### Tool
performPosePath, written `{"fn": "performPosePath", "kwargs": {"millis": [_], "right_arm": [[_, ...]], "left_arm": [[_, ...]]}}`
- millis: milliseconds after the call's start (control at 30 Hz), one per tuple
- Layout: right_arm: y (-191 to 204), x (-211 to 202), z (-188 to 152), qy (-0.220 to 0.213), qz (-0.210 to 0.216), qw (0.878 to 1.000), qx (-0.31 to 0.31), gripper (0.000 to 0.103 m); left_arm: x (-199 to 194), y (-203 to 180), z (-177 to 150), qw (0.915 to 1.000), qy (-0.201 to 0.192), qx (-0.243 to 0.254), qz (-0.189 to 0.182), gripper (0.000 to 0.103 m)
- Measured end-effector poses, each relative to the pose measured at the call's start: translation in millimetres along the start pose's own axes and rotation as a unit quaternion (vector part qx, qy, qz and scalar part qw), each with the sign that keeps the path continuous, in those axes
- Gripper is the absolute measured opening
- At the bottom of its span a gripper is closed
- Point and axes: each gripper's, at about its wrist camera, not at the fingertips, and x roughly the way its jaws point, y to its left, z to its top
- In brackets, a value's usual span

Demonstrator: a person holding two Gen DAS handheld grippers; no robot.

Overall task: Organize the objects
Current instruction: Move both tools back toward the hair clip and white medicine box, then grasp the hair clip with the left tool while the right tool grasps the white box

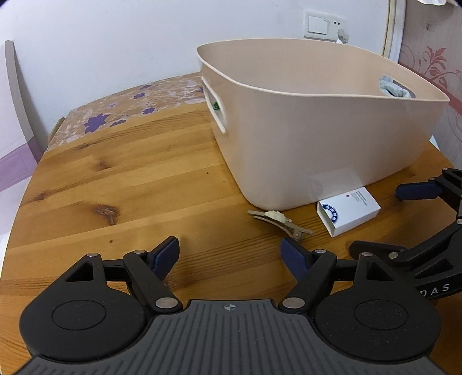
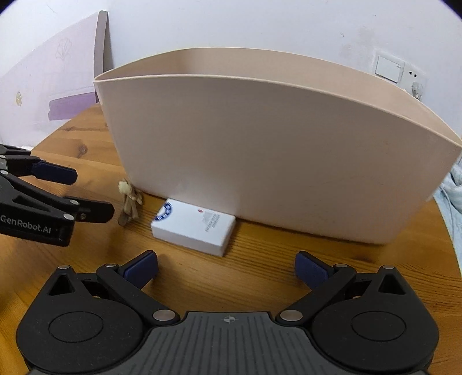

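Note:
A beige plastic basket (image 1: pixel 303 129) (image 2: pixel 260 158) with handle slots stands on the round wooden table (image 1: pixel 130 178) (image 2: pixel 260 282). Against its near wall lies a small white box (image 1: pixel 348 212) (image 2: pixel 193 228) with a blue round emblem. Left of the box rests a beige hair clip (image 1: pixel 278 220) (image 2: pixel 130 202). My left gripper (image 1: pixel 231 253) is open just short of the clip, nothing between its fingers. My right gripper (image 2: pixel 226 266) is open with the white box just ahead of its fingertips. Each gripper shows at the edge of the other's view.
A floral cloth (image 1: pixel 138 101) covers the table's far part. Grey fabric (image 1: pixel 397 88) shows through the basket's far handle slot. A wall switch and socket (image 1: pixel 323 26) (image 2: pixel 398 72) sit behind the basket. Light-blue fabric (image 2: pixel 453 187) lies off the table's right edge.

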Motion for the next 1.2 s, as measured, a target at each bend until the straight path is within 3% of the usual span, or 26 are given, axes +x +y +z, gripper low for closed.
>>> {"fn": "performPosePath", "kwargs": {"millis": [500, 833, 1200], "right_arm": [[11, 14, 8, -0.019, -0.023, 0.999, 0.013, 0.103], [-22, 4, -1, -0.02, -0.053, 0.997, 0.046, 0.103], [-29, -2, -15, -0.033, -0.049, 0.997, 0.039, 0.103]], "left_arm": [[3, 9, 5, 0.9996, -0.004, -0.024, -0.011, 0.079], [3, -4, 10, 0.9989, -0.005, -0.034, -0.031, 0.079], [14, -24, 14, 0.9971, 0.013, -0.055, -0.051, 0.079]]}}
